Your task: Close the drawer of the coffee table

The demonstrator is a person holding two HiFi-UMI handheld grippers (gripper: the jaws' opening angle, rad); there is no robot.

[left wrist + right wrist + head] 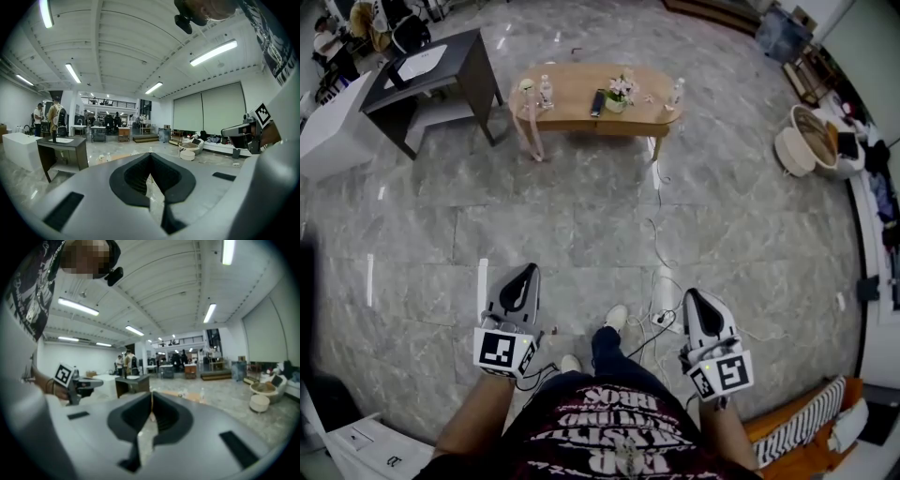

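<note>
A low oval wooden coffee table [581,94] stands far ahead on the marble floor, with bottles, a small flower pot [622,94] and a dark remote on top. No drawer can be made out from here. Both grippers are held low in front of the person, well short of the table. My left gripper [528,269] is shut with nothing in it, its jaws [150,155] closed together. My right gripper [691,294] is likewise shut and empty [151,393]. Each gripper view shows the other gripper off to the side.
A dark desk [441,70] and a white counter [328,127] stand at the far left, with people behind. Cables [661,281] trail over the floor between me and the table. A round basket seat [806,141] sits at the right, a striped cushion [797,427] at the near right.
</note>
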